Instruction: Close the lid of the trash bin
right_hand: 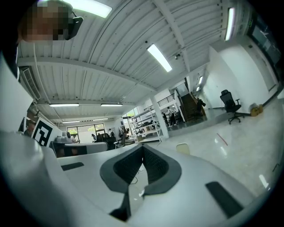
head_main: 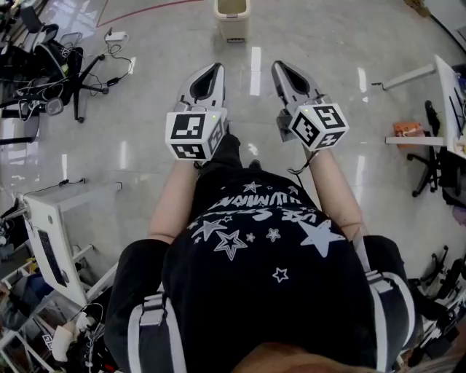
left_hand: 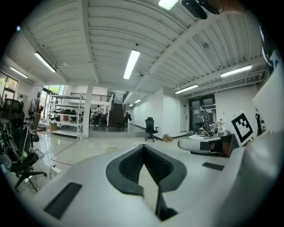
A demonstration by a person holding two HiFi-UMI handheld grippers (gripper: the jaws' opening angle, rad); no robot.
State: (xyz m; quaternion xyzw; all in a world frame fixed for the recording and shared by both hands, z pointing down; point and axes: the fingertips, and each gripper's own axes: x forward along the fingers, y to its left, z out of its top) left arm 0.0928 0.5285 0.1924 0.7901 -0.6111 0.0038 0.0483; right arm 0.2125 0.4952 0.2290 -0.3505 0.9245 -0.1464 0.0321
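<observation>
At the far left, black chairs and stands (head_main: 44, 69) crowd the edge of a glossy, pale grey floor (head_main: 131, 116) that mirrors the ceiling lights.

The left claw (head_main: 214, 69) is held out low in front of the person. Its smooth white shell carries a cube of black-and-white square markers (head_main: 193, 135). In the left gripper view its dark ribbed pads (left_hand: 133, 166) meet at the tip. The left claw (left_hand: 144, 147) is pressed together on nothing.

Straight ahead and well apart from both claws stands the trash bin (head_main: 232, 16). It is a small, boxy, cream plastic tub alone on the floor. Its top looks open from above, though the lid itself is too small to make out. It also shows as a pale speck in the left gripper view (left_hand: 112, 150) and the right gripper view (right_hand: 183, 148).

The right claw (head_main: 279, 67), built like the left, has its textured pads touching at the tip (right_hand: 143, 146) with nothing between them.

A white bench (head_main: 445, 95) stands at the right edge.

Judged from this, nothing of the task is done. The approach to the bin and the lid closing both remain.
</observation>
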